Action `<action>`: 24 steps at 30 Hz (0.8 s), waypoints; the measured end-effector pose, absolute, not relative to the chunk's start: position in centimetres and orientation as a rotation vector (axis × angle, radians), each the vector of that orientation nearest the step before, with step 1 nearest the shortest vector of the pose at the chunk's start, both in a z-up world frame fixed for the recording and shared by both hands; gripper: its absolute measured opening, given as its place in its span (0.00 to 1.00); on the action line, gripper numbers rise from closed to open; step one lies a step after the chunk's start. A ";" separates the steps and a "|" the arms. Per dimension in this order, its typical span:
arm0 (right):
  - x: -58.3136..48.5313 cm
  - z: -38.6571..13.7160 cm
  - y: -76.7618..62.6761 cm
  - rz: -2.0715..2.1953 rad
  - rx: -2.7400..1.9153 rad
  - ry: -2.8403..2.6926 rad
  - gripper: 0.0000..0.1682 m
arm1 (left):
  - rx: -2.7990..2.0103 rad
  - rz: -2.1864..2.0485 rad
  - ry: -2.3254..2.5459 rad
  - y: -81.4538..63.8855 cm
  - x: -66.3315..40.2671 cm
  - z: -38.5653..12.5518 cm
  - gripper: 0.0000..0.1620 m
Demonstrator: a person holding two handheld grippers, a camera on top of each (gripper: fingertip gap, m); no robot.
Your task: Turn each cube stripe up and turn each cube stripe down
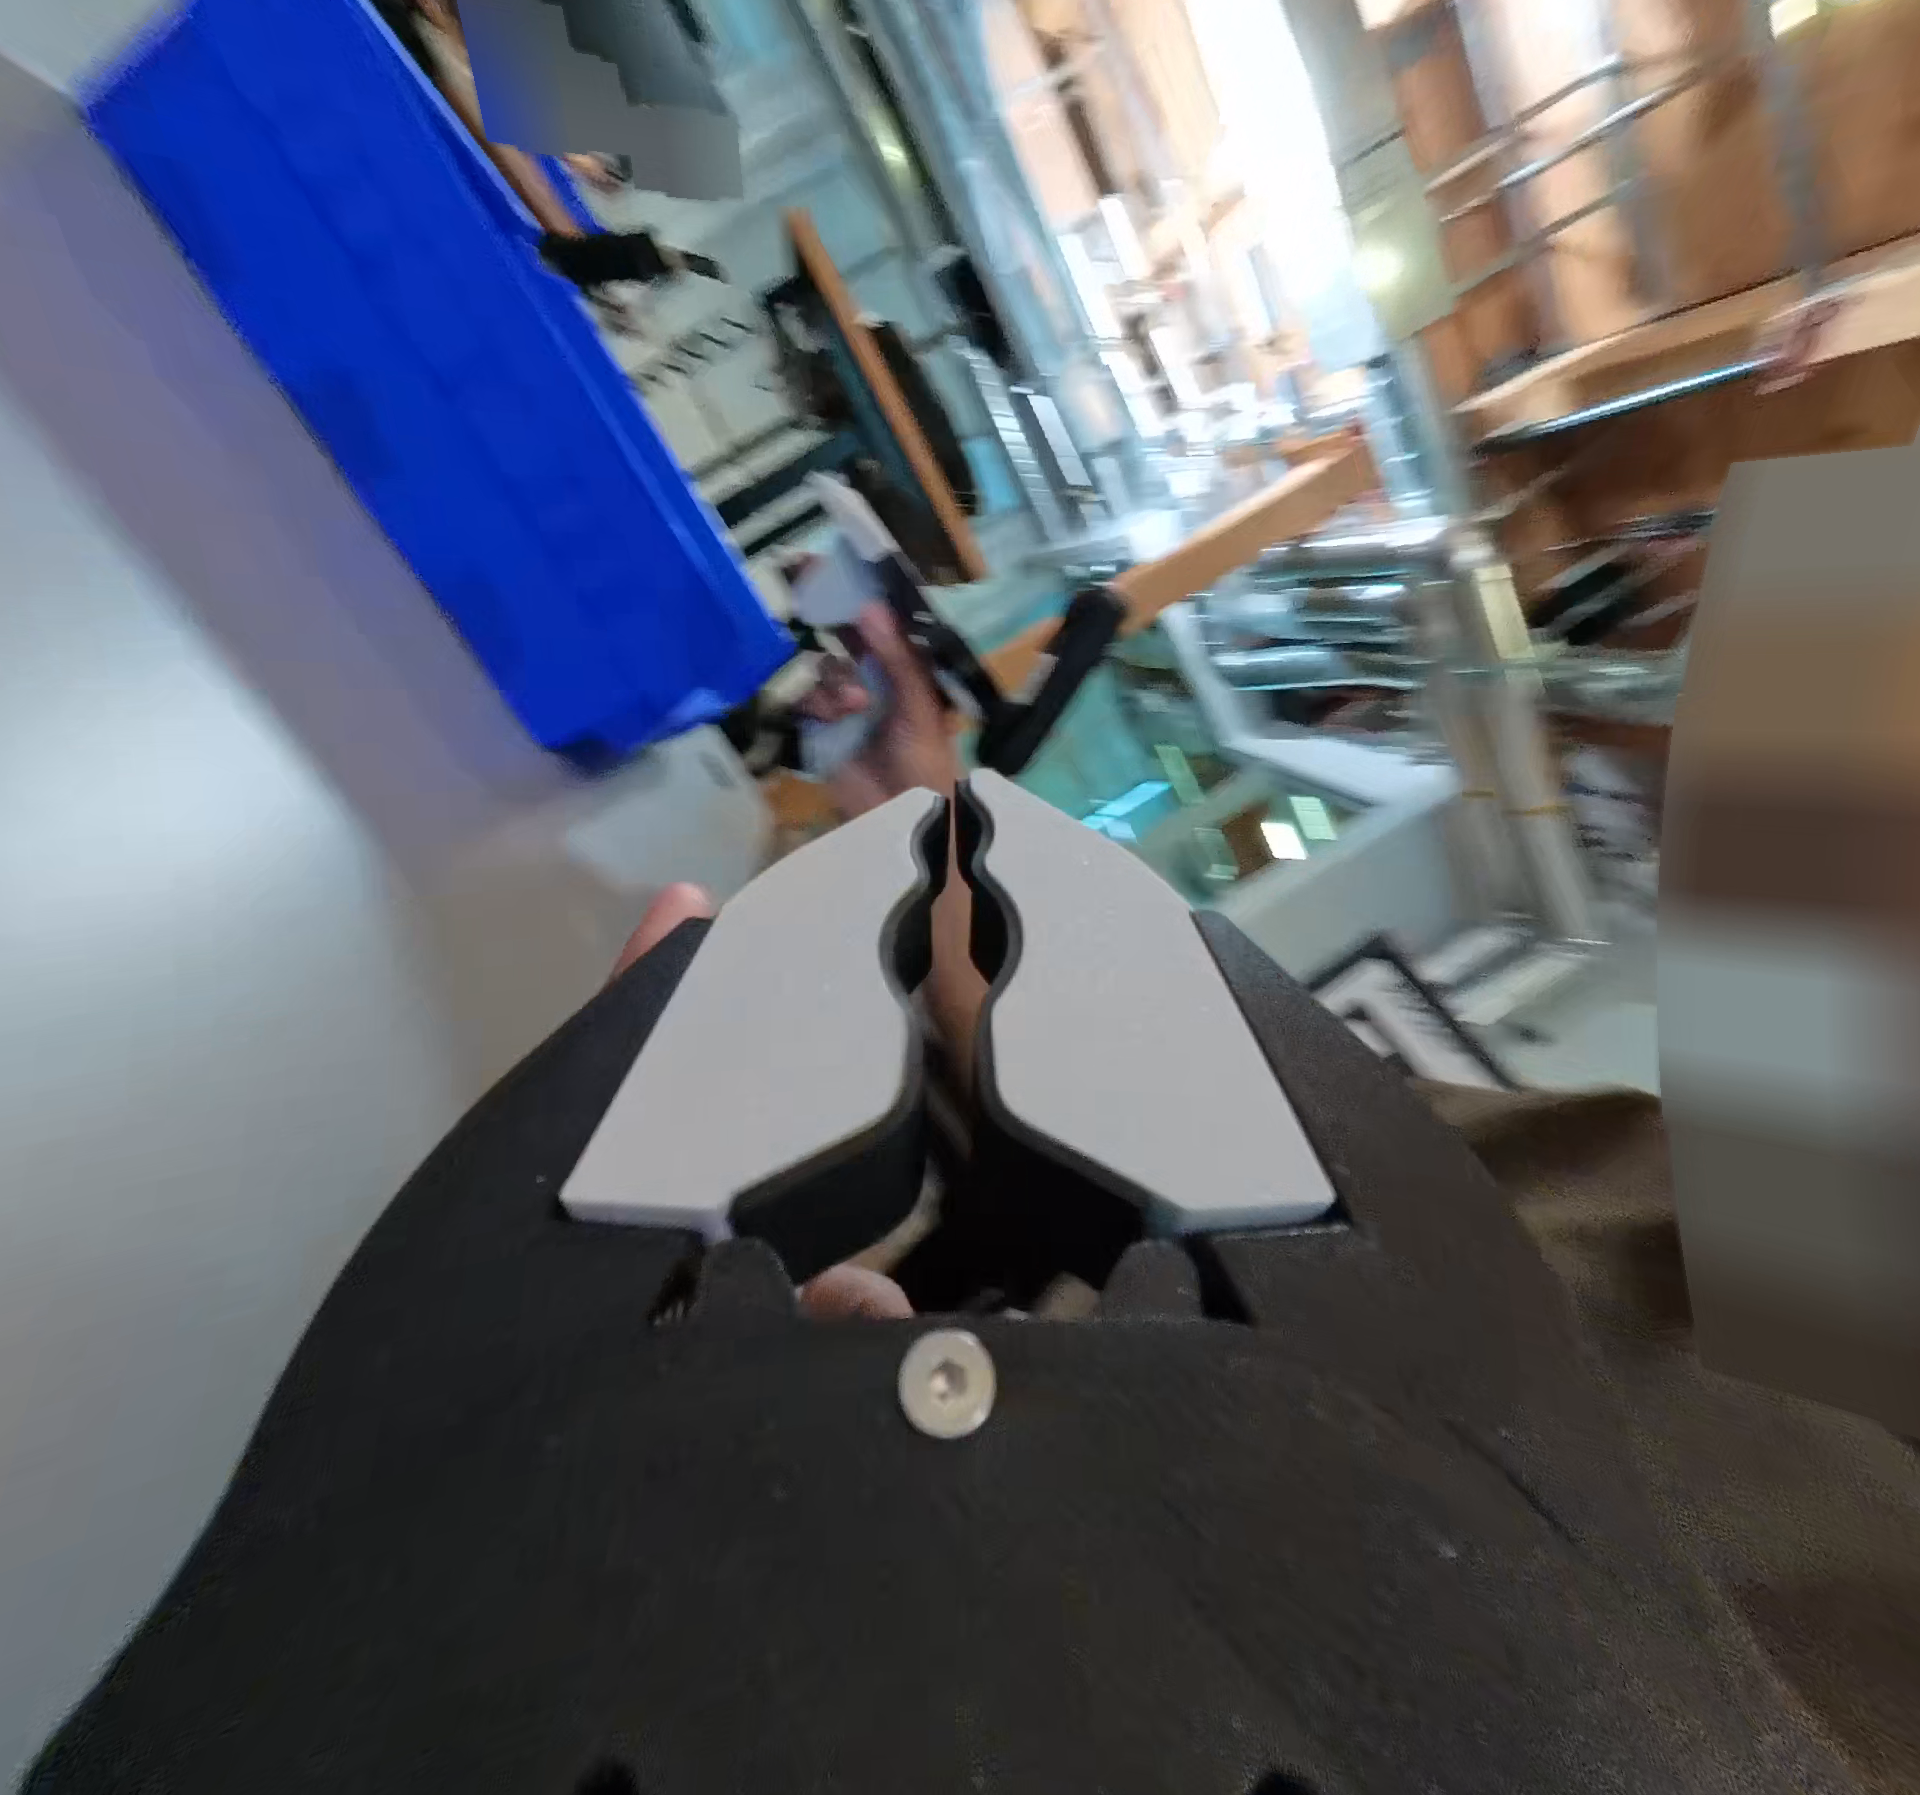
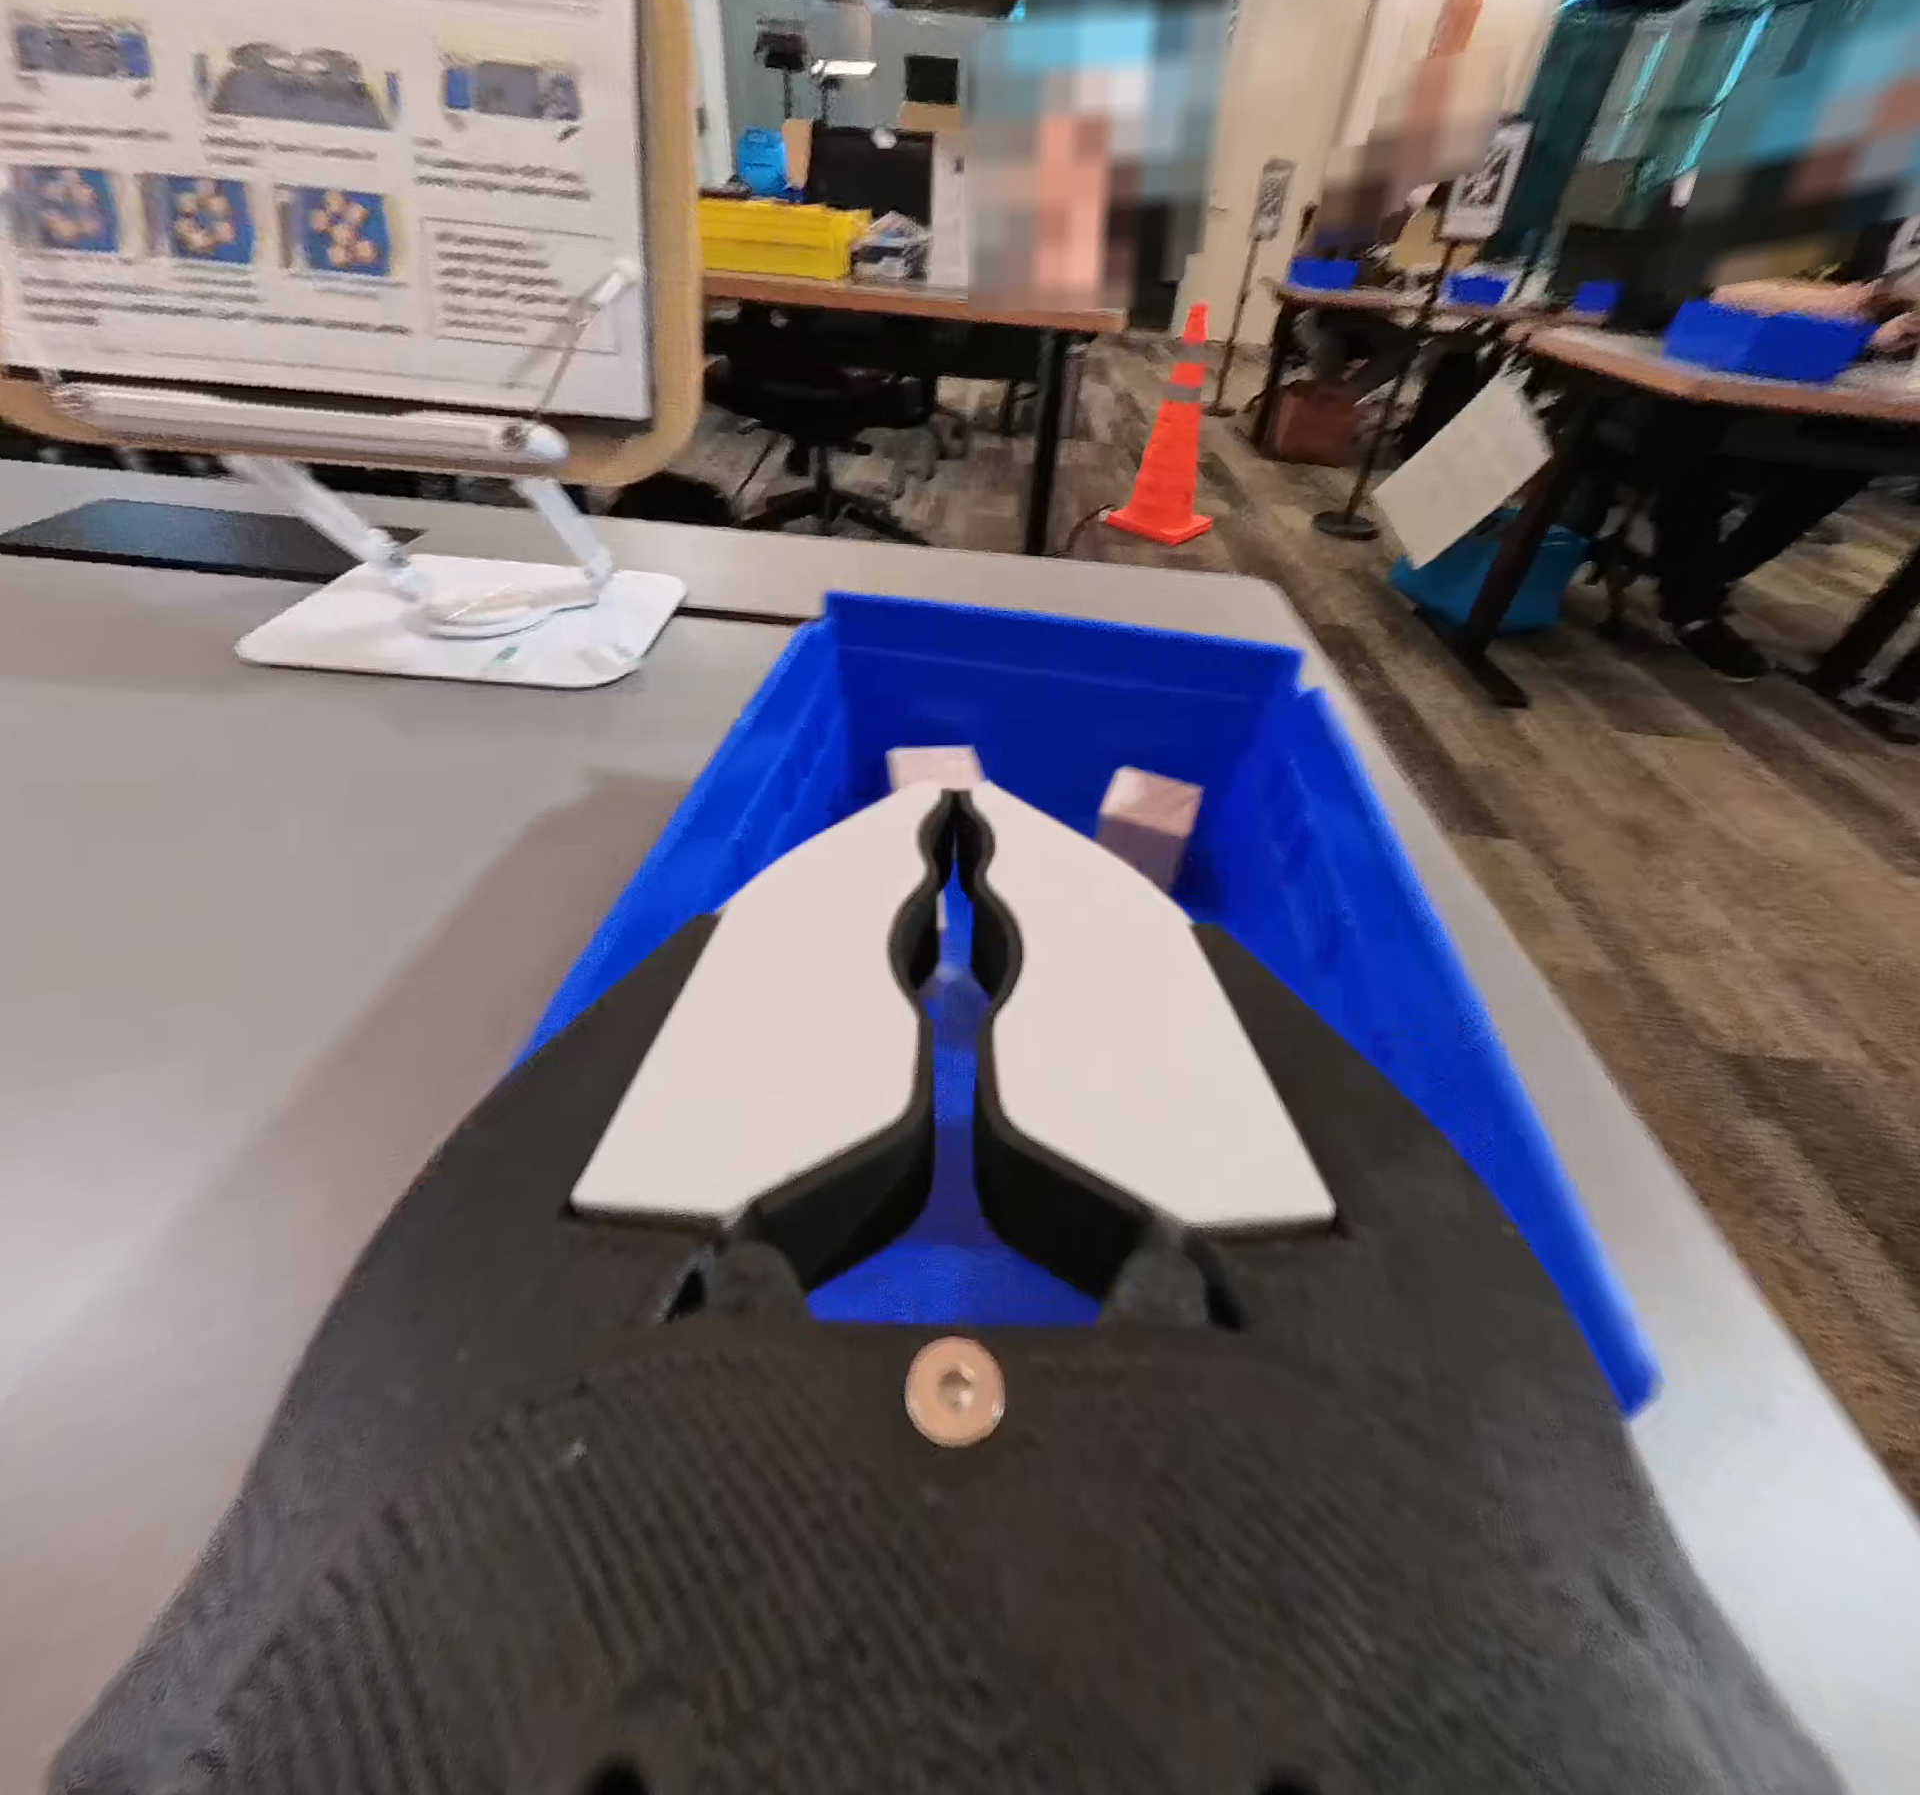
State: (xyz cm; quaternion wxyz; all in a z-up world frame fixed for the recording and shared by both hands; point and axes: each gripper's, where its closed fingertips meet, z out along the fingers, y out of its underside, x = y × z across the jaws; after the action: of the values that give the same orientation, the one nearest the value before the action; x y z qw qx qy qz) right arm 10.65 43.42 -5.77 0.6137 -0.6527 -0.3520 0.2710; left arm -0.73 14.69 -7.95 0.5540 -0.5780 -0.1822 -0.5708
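Observation:
In the right wrist view my right gripper is shut with nothing between its pads and hovers over a blue bin on the grey table. Two pale cubes stand at the bin's far end: one just beyond my fingertips, the other to the right. No stripe shows on them. In the left wrist view, which is tilted and blurred, my left gripper is shut on nothing. The blue bin shows to its upper left. The other gripper, in a person's hand, shows beyond my fingertips.
A white stand holding a printed board sits on the table to the left of the bin. An orange cone, desks with more blue bins and yellow bins lie beyond. The table's right edge runs close to the bin.

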 end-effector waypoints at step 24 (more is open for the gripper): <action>19.7 -6.5 44.5 0.493 -1.446 -0.533 0.19 | -1.576 -0.091 -0.618 13.6 -17.3 -12.9 0.33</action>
State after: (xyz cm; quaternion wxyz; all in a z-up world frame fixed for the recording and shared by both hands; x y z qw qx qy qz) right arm 19.71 44.47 -6.52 0.6903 -0.6465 -0.2383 0.2207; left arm -17.32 13.60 -12.93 0.6617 -0.6970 -0.2733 -0.0401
